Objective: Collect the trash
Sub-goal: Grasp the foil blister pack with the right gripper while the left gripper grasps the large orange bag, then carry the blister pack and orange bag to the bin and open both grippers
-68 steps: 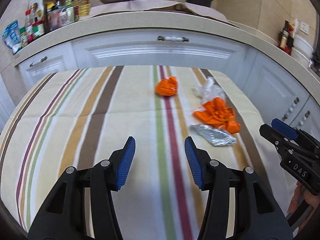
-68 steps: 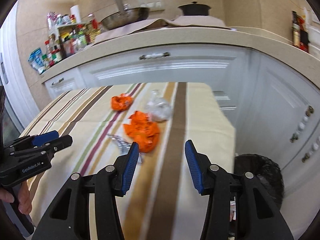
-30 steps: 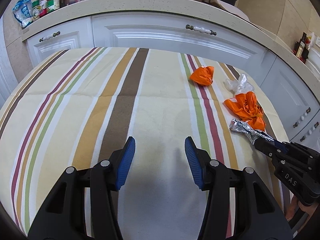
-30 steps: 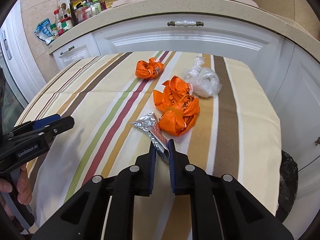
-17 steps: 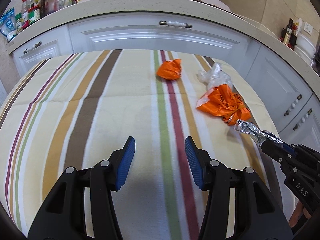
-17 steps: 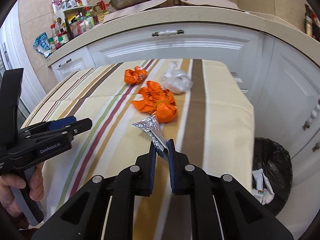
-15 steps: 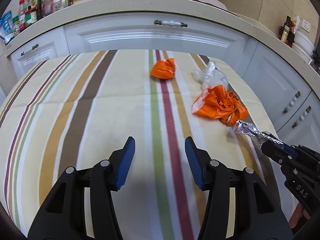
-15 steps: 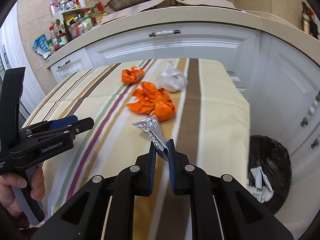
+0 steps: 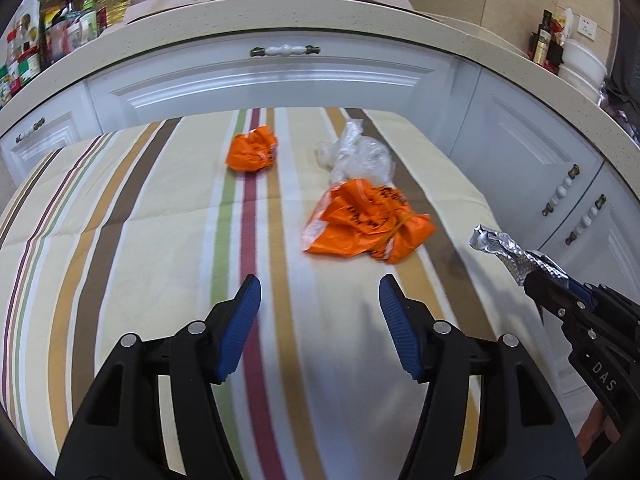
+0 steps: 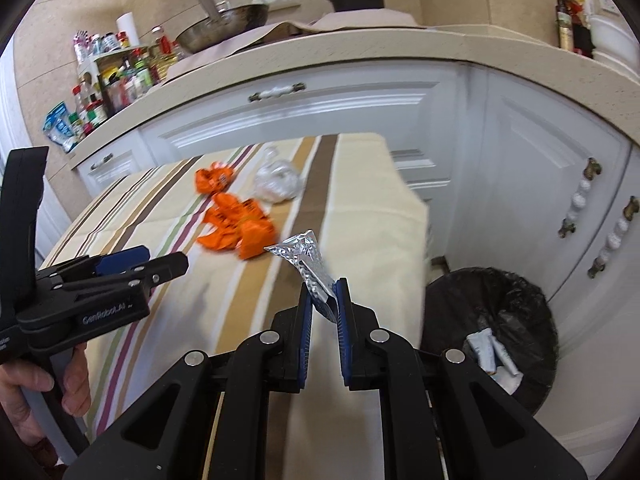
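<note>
One piece of trash is in hand: the right gripper pinches the lower end of a crumpled silver foil wrapper between its blue pads, and the wrapper sticks up and forward, clear of the striped tablecloth. From the left wrist view the same wrapper juts out of the right tool near the table's right edge. The left gripper hovers over the cloth with its fingers spread wide and nothing between them.

Beyond the held wrapper, three pieces lie on the cloth: a large orange plastic bag nearest, a clear plastic bag just behind it, and a small orange wad further left. To the right and below the table edge stands a bin lined with a black bag, with a few pale wrappers already inside.

The step appears to be the carry to the bin. The next move calls for swinging the right gripper rightward past the table edge until the foil hangs over the bin's mouth, then spreading the fingers to let it drop. The left gripper seems well placed to close on the large orange bag next.
</note>
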A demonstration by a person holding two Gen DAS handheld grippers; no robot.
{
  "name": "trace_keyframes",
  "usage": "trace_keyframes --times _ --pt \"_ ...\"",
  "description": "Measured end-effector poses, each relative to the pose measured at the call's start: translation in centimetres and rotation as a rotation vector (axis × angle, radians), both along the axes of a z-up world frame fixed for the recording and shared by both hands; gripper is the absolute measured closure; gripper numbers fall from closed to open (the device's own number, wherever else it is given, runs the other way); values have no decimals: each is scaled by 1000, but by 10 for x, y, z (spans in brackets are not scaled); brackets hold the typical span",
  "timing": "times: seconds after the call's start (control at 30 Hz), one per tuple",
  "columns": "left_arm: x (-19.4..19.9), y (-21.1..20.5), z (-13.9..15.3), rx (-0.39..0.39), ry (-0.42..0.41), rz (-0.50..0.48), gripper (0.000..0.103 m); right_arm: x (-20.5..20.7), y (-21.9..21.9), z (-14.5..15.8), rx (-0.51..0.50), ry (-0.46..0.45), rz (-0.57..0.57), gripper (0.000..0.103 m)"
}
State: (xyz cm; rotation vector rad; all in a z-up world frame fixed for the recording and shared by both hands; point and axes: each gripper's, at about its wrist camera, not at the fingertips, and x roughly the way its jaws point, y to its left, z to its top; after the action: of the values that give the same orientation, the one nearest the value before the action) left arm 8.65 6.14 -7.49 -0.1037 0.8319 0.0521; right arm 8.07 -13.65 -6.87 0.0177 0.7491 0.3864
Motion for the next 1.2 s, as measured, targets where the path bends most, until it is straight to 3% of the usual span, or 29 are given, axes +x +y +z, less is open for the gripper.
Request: trace_keyframes --times 0.57,0.77,1.0,1.03,1.2 --pt "55 -45 -17 75 15 8 24 33 -42 -2 61 -38 -69 90" --pt "67 -45 -22 74 39 5 24 45 -46 -5 73 -40 -71 90" --pt "66 -43 -21 67 31 -16 38 48 -45 -10 74 -25 -67 90" --pt "65 -44 -21 66 28 -21 48 48 -45 -10 74 -25 -68 90" --pt "60 -43 -19 65 17 -35 49 48 -45 -9 73 -31 -68 90"
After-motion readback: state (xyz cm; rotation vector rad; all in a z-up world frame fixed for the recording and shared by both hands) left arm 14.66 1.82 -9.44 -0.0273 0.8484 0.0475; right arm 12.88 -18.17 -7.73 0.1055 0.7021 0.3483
